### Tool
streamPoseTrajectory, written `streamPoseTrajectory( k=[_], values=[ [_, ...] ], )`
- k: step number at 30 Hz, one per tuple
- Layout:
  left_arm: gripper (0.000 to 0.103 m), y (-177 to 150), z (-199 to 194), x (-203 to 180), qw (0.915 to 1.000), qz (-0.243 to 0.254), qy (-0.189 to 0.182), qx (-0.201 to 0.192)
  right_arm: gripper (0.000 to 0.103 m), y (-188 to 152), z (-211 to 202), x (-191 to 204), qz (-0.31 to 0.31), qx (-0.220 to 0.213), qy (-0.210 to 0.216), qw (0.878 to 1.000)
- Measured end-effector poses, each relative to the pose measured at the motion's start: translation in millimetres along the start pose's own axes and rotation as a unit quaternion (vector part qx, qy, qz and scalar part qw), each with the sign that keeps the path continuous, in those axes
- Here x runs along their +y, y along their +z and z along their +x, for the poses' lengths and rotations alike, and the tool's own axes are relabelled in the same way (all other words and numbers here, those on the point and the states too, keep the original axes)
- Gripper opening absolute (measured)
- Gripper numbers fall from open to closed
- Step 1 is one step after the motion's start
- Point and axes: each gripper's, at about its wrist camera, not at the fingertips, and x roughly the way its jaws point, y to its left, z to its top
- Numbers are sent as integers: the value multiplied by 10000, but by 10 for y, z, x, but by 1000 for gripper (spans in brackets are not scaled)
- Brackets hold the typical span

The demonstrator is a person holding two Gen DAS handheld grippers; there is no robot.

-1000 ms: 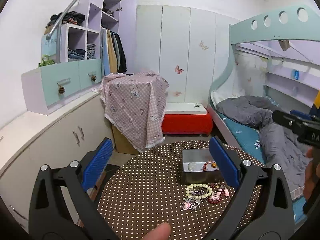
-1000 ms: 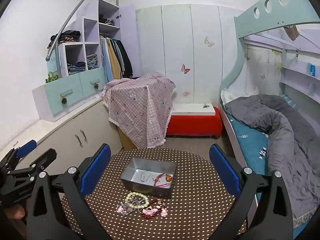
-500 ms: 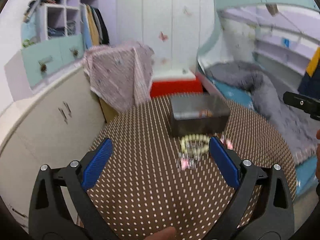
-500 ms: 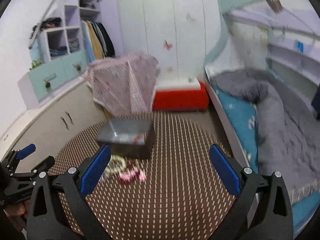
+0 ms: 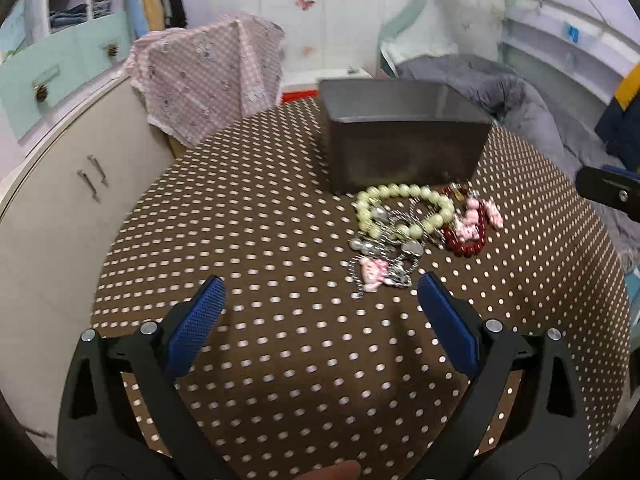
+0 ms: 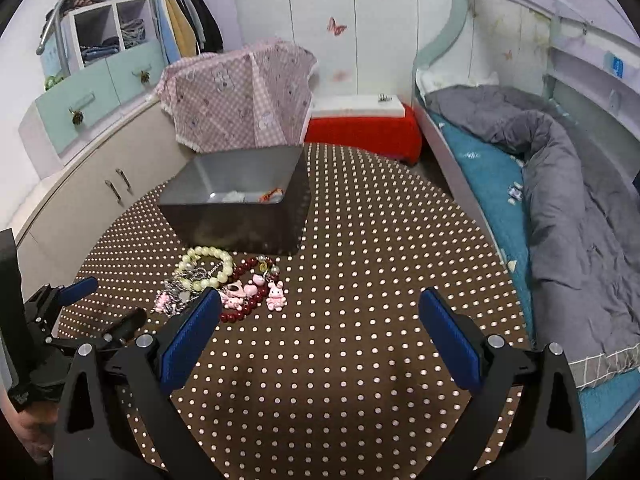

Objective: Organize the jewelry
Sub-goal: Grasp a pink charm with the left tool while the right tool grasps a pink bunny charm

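Left wrist view: left tongs (image 5: pixel 318 294) and right tongs (image 6: pixel 320 310) gape wide, empty, above the surface (image 5: pixel 260 240); jewelry (image 5: pixel 416 226) lies heaped just before the box (image 5: pixel 404 152), so single out one strand before closing.

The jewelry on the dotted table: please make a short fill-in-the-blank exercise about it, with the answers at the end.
1. The pale bead bracelet lies in front of the grey metal ____.
2. The dark red bead strand lies on the table, not in the ____.
3. The jaws of both the left gripper and the right gripper stand ____.

Answers: box; box; open
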Motion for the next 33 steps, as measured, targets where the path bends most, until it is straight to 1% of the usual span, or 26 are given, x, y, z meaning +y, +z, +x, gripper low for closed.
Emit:
streamPoseTrajectory(
  k=[2, 4, 5, 7, 8, 9, 10, 11, 13, 15, 20, 21, 22, 23, 25, 27, 29, 30, 31, 32, 33],
  values=[
    [94, 22, 91, -54, 9999, 36, -43, 100, 95, -5, 73, -17, -8, 76, 16, 10000],
    [84, 37, 210, -97, 9996, 61, -63, 263, 95, -15, 171, -41, -22, 173, 28, 9998],
    [81, 49, 254, -102, 9993, 49, -104, 346, 95, -22, 230, -50, -26, 235, 43, 9997],
    [73, 89, 278, -72, 9993, -31, -178, 330, 92, -34, 318, -62, -65, 306, 68, 9995],
    [72, 101, 285, -69, 9993, -21, -190, 332, 88, -41, 355, -61, -97, 337, 84, 9993],
    [68, 109, 290, -58, 9992, -22, -230, 331, 85, -50, 393, -63, -121, 383, 103, 9991],
    [59, 118, 299, -52, 9992, -35, -252, 318, 83, -59, 425, -65, -131, 428, 117, 9989],
    [53, 123, 291, -35, 9992, -40, -282, 291, 81, -63, 449, -60, -135, 453, 128, 9988],
    [40, 154, 299, 22, 9991, -35, -331, 276, 81, -77, 483, -64, -131, 492, 148, 9986],
    [35, 141, 293, 84, 9988, -45, -419, 262, 80, -87, 488, -59, -131, 498, 176, 9985],
    [35, 73, 262, 188, 9981, -116, -556, 228, 80, -88, 514, 2, -273, 500, 222, 9981],
    [37, 75, 263, 192, 9983, -88, -531, 230, 78, -94, 526, 11, -292, 516, 215, 9980],
    [51, 78, 261, 185, 9986, -68, -471, 223, 77, -79, 544, 35, -305, 527, 207, 9979],
    [57, 79, 258, 181, 9989, -73, -403, 208, 75, -74, 558, 52, -327, 535, 205, 9978],
    [58, 96, 284, 187, 9989, -92, -394, 234, 70, -61, 591, 86, -400, 550, 196, 9975],
    [58, 104, 302, 198, 9988, -118, -412, 245, 59, -53, 649, 130, -497, 604, 162, 9968],
    [56, 115, 315, 205, 9986, -108, -448, 242, 54, -45, 721, 194, -603, 656, 137, 9959],
    [51, 115, 320, 207, 9987, -120, -437, 248, 51, -38, 737, 227, -668, 633, 86, 9957],
    [43, 116, 318, 219, 9986, -140, -440, 237, 49, -38, 755, 268, -783, 605, 37, 9951],
    [37, 123, 316, 231, 9986, -146, -452, 228, 41, -36, 763, 301, -865, 587, 47, 9945],
    [30, 122, 311, 248, 9985, -150, -470, 222, 27, -34, 762, 327, -929, 580, 108, 9939]
  ],
)
